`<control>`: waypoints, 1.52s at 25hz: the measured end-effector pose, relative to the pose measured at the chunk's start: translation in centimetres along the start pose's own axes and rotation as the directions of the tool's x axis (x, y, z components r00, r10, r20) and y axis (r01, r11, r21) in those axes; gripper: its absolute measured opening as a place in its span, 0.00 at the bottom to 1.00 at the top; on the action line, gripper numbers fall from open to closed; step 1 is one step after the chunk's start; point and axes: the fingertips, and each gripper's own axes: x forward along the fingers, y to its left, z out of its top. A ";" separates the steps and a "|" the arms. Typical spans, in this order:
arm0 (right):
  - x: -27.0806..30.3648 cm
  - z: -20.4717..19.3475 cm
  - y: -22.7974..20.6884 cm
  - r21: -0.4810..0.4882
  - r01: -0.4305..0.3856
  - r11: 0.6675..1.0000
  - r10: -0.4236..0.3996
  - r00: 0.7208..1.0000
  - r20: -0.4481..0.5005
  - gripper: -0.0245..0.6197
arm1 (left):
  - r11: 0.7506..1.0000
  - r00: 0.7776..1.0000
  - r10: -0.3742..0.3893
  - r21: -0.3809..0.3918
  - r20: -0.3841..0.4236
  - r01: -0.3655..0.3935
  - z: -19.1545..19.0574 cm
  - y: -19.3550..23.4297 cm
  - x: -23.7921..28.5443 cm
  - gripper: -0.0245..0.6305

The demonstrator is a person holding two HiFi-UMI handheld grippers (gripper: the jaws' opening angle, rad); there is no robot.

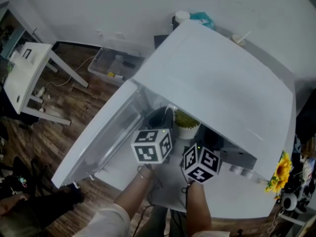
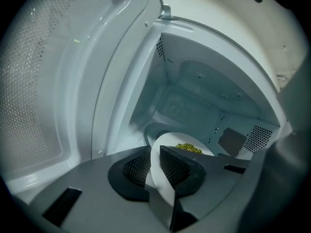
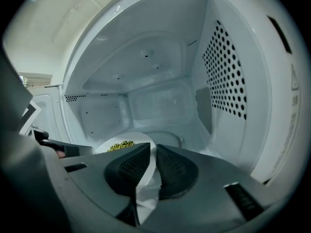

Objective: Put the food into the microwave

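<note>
food [image 2: 188,148]: green grains, round white bowl [image 2: 167,140].

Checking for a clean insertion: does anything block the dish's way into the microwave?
Nothing visible does. The door is swung open, the cavity beyond the dish looks empty, and the left tool and right tool each grip its rim.

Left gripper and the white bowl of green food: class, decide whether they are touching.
Touching. The left gripper view shows the left gripper with its jaws closed on the rim of the white bowl, one pad on each side.
</note>
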 end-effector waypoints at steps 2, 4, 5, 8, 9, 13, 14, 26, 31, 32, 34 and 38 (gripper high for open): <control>0.1 0.0 0.0 -0.005 0.006 1.000 -0.006 1.000 -0.001 0.12 | 1.000 1.000 0.002 -0.007 0.012 -0.002 0.1 0.1 0.2 0.14; 0.4 -0.1 0.0 -0.017 0.024 1.000 -0.025 0.999 -0.020 0.12 | 1.000 1.000 0.004 -0.012 0.021 -0.004 0.4 0.1 0.4 0.14; 0.6 -0.2 -0.1 -0.025 0.039 0.999 -0.040 0.999 -0.037 0.12 | 1.000 1.000 0.005 -0.014 0.024 -0.004 0.5 0.0 0.5 0.14; 1.2 -0.3 -0.3 -0.036 0.078 0.996 -0.080 0.994 -0.078 0.12 | 1.000 1.000 0.010 -0.019 0.028 -0.010 0.8 0.0 0.9 0.14; 1.3 -0.3 -0.4 -0.032 0.084 0.996 -0.087 0.993 -0.083 0.12 | 1.000 1.000 0.010 -0.023 0.027 -0.009 0.8 0.0 1.0 0.14; 1.5 -0.1 -0.9 -0.039 0.120 0.992 -0.123 0.989 -0.083 0.12 | 0.999 1.000 -0.005 -0.037 0.018 0.005 0.5 -0.3 1.6 0.14; 1.6 0.0 -1.0 -0.050 0.129 0.990 -0.133 0.988 -0.079 0.12 | 0.999 1.000 -0.006 -0.042 0.016 0.007 0.4 -0.4 1.7 0.14; 2.1 0.2 -1.2 -0.091 0.145 0.985 -0.153 0.985 -0.081 0.12 | 0.999 0.998 0.027 -0.023 0.051 -0.026 0.9 -1.1 2.9 0.14; 1.4 0.2 -1.2 -0.065 0.113 0.992 -0.117 0.991 -0.067 0.12 | 0.998 0.997 0.040 -0.045 0.065 -0.037 1.1 -0.4 1.9 0.14; 1.2 0.0 -1.2 -0.068 0.105 0.992 -0.110 0.991 -0.073 0.12 | 0.998 0.996 0.047 -0.042 0.072 -0.044 1.3 -0.3 1.4 0.14; 0.9 -0.3 -1.0 -0.086 0.091 0.992 -0.098 0.991 -0.085 0.12 | 0.998 0.995 0.061 -0.031 0.085 -0.058 1.4 -0.2 0.3 0.14; -0.8 -0.5 -0.7 -0.121 0.072 0.990 -0.083 0.992 -0.094 0.11 | 0.998 0.994 0.060 0.007 0.093 -0.061 0.7 -0.8 -2.4 0.14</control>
